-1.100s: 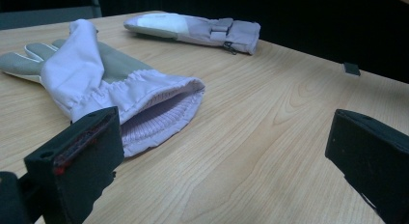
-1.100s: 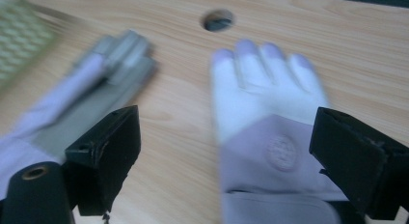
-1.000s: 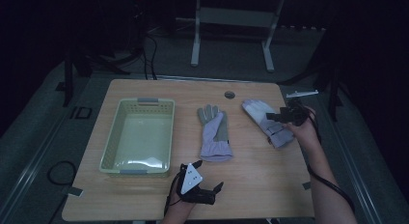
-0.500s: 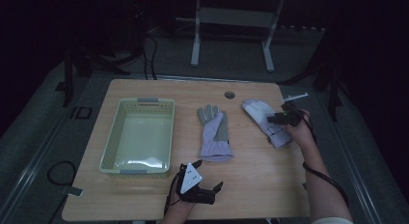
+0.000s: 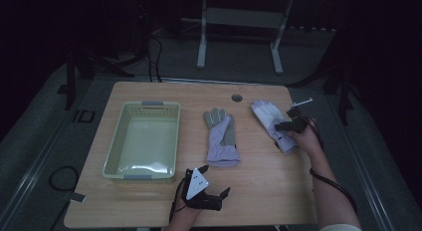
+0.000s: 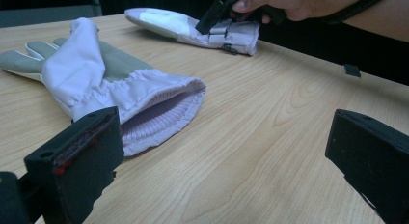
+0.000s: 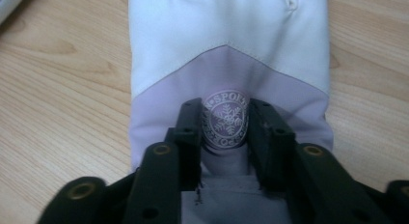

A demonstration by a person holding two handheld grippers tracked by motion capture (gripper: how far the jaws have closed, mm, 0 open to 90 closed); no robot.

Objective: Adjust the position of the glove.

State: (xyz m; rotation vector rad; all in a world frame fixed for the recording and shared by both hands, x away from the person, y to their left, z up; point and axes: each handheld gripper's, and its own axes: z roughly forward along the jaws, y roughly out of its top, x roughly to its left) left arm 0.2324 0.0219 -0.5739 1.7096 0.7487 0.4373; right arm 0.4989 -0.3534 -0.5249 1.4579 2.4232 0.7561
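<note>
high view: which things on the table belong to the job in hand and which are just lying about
In the job:
- lilac and white fabric glove at the right, its cuff pinched
- right gripper, jaws just closing on its snowflake badge

Lying about:
- lilac and grey glove at the middle
- pale green plastic basket
- left gripper, open

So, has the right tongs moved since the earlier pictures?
Yes. In the high view the right tongs has come down and nearer onto the right glove, away from the table's far edge. Its jaws have been closing and now pinch the glove's fabric.
</note>
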